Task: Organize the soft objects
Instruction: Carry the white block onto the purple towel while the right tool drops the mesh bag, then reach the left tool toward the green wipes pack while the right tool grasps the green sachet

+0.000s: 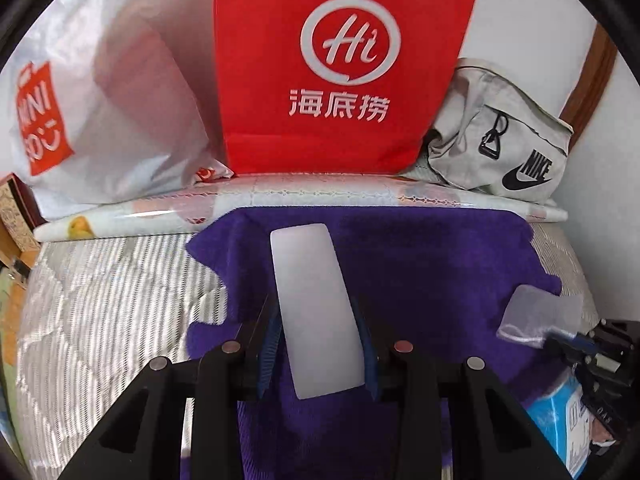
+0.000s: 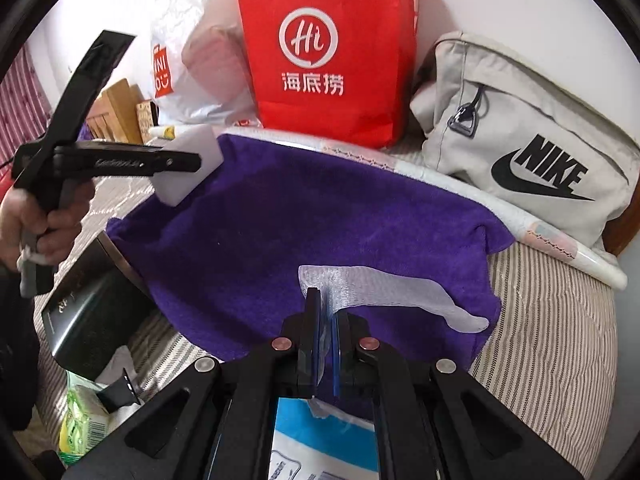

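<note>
White foam block [image 1: 318,312] sat clamped in the left gripper [image 1: 320,344] over the purple towel [image 2: 304,216]; the right gripper [image 2: 326,344] pinched a mesh pouch [image 2: 384,292]. Behind stood bags reading "MINISO" [image 1: 100,100], "Hi 海底捞" [image 1: 344,64], "NIKE" [image 2: 528,152].

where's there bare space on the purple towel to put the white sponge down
The middle of the purple towel is bare, between the white sponge in the left gripper and the mesh cloth pinched by the right gripper. The far edge is crowded by the red bag and Nike bag.
</note>
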{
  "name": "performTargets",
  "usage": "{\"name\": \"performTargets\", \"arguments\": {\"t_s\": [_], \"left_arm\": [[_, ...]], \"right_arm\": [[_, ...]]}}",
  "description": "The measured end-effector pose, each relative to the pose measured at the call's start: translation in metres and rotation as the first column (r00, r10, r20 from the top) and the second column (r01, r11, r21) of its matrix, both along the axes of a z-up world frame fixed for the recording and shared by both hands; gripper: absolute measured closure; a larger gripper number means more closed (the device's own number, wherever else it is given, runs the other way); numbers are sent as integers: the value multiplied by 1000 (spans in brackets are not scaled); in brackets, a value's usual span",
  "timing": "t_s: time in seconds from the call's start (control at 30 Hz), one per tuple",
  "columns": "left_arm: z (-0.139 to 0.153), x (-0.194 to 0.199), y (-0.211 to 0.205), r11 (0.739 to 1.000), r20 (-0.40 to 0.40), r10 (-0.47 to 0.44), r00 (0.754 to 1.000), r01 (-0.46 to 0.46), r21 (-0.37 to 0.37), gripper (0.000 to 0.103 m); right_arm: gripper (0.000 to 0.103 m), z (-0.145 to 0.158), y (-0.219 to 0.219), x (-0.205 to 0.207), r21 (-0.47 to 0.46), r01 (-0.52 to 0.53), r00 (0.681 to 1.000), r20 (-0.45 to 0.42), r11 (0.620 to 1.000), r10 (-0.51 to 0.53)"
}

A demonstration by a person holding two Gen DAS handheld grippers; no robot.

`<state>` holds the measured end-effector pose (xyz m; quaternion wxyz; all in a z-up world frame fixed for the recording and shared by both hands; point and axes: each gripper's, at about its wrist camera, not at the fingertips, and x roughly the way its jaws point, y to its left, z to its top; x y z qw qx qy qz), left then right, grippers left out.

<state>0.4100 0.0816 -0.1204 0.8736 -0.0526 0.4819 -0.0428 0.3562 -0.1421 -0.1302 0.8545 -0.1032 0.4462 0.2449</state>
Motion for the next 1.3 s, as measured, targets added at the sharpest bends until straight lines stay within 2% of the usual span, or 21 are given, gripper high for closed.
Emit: {"name": "performTargets", "arguments": {"t_s": [0.07,0.4,0.47,0.5,0.53,0.6,0.7,0.87,1.0,1.1,1.17,1.3], "left_arm": [[-4,7,2,1000,-14,-4,1000,3,-21,69],[-14,21,3,1000,-76,-16,997,15,-12,67],[-15,22,4,1000,-86,-12,996,11,-13,64],[-15,23,3,1000,-97,-5,995,5,1,55],[-15,23,2,1000,-101,2,995,0,19,52],[-14,22,-2,999,-87,-5,996,9,47,49],[-12,20,-6,998,-90,-19,996,25,58,42],[1,5,-11,996,-71,-13,997,20,92,42],[16,-12,-17,992,-50,-4,999,10,122,38],[28,-28,-17,985,-20,16,1000,-13,172,35],[36,-39,-17,985,-16,20,1000,-17,170,34],[49,-65,-13,988,1,33,999,-33,154,34]], "right_arm": [[98,-3,0,3,-13,3,1000,-14,1000,-3],[97,-14,1,14,-36,9,998,-66,999,-11],[89,-13,2,12,-41,7,998,-66,999,-9],[74,-13,2,12,-45,9,998,-64,999,-11],[53,-12,2,11,-49,12,998,-58,999,-15],[37,-8,0,8,-55,33,999,-19,998,-34],[37,-5,-3,7,-33,36,999,-25,999,-36],[37,-3,-7,2,-51,69,997,-41,996,-71],[28,4,-12,-7,-53,119,992,-31,991,-121],[23,14,-21,-17,-20,168,985,-22,986,-169],[17,19,-24,-23,-9,205,979,-17,979,-205],[16,33,-26,-44,-32,244,970,20,969,-243]]}}
